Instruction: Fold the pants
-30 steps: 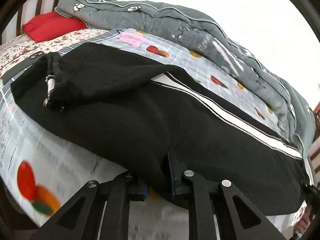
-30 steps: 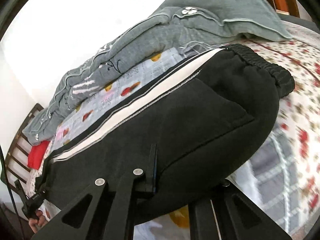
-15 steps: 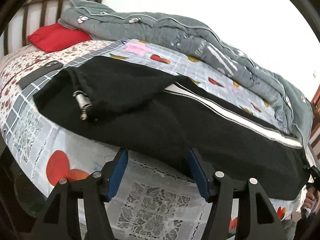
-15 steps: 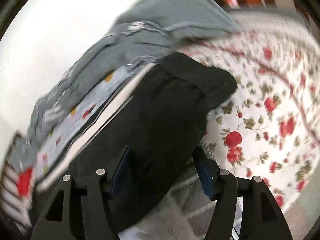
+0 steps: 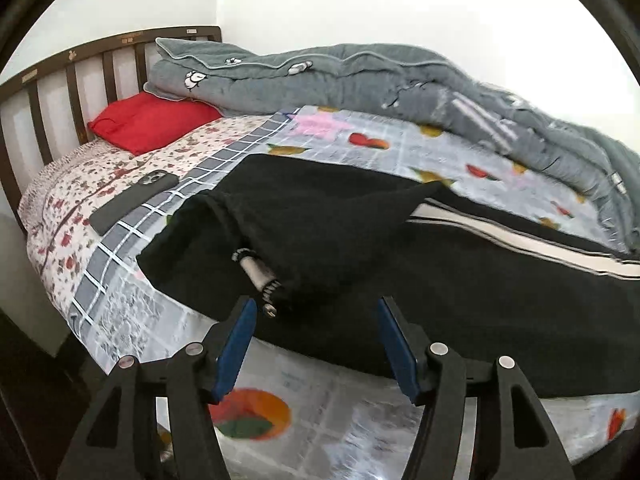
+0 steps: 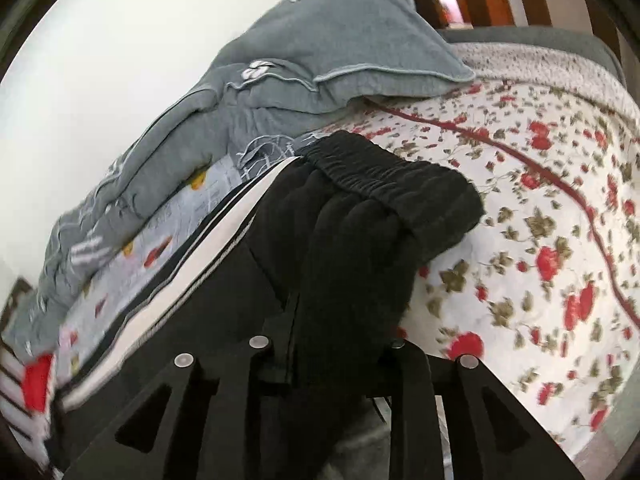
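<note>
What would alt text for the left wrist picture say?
An open left gripper hovers at the near edge of black pants spread on a bed, its blue pads empty. A phone lies left of the pants; a red pillow and grey quilt lie behind.

Bright, fisheye-warped frames (edges smeared)

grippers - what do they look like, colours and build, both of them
The left gripper has matte black angular arms with triangular cut-outs and round silver rivets at the joints; its two fingers carry flat blue pads. The right gripper has the same black frame, cut-outs and silver rivets, but its pads are hidden by black fabric. No cables, markings or sleeves show.
</note>
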A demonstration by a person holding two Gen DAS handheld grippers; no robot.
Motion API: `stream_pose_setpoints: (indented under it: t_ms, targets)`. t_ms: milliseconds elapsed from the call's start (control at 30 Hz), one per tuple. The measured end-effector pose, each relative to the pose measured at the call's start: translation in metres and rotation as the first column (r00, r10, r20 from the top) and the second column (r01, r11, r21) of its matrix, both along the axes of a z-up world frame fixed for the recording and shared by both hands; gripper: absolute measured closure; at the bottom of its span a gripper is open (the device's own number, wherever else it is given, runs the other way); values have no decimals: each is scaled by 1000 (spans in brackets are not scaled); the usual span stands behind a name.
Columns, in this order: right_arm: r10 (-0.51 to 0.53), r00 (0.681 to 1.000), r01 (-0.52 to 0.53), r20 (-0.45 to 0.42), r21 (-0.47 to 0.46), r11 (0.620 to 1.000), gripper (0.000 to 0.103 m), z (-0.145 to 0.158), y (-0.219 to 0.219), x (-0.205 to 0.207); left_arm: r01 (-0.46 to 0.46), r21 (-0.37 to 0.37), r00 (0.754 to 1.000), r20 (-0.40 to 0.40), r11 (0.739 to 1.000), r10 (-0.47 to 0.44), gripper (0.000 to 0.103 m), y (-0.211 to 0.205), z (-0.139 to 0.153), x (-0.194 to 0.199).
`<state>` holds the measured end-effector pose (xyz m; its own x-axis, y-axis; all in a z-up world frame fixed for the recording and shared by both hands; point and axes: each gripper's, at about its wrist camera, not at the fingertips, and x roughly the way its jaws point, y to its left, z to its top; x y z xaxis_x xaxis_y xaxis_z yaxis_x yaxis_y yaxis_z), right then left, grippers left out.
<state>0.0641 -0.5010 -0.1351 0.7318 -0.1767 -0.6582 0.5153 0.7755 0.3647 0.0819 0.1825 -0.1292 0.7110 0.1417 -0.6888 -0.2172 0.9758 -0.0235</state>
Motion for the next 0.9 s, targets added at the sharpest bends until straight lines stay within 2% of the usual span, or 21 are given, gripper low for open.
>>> stream_pose_setpoints:
  t_ms: [33, 67, 100, 133, 300, 367, 533, 633, 700, 800, 900]
  targets:
    - [6, 1000, -6, 0, -17, 1000, 80, 4, 2, -6, -10, 8, 1000, 0, 1000, 10, 46, 4, -3, 5]
    - [12, 1000, -12, -3, -27, 1000, 78, 6, 4, -13, -17, 10, 1000, -1, 1000, 17, 57, 7, -5, 7]
    - [19, 1000, -20, -9, -35, 999, 78, 10, 5, -17, -26, 13, 1000, -12, 1000, 26, 77, 10, -8, 13]
    - [22, 1000, -23, -15, -51, 998, 78, 14, 7, -21, -34, 19, 999, -27, 999, 34, 80, 14, -11, 20]
    - [1, 1000, -5, -29, -129, 992, 73, 34, 18, -36, -46, 7, 997, 56, 999, 45, 83, 34, 5, 44]
    - [-15, 1000, 11, -20, -151, 988, 72, 42, 24, -39, -69, -30, 993, 93, 997, 72, 83, 50, 17, 62]
    - [7, 1000, -9, -13, -183, 983, 70, 56, 49, -28, -140, -47, 980, 135, 989, 145, 84, 84, 34, 109]
    - [63, 997, -69, -34, -219, 973, 65, 62, 72, -5, -182, -54, 973, 133, 982, 188, 76, 104, 43, 133]
    - [101, 994, -111, -53, -256, 960, 65, 65, 89, 13, -208, -43, 971, 112, 977, 211, 40, 112, 47, 142]
    - [173, 982, -186, -72, -295, 937, 61, 66, 116, 43, -163, -22, 976, 143, 986, 164, 37, 113, 48, 144]
    - [250, 964, -267, -92, -325, 907, 57, 64, 144, 72, -142, 3, 983, 116, 990, 141, 37, 112, 39, 148]
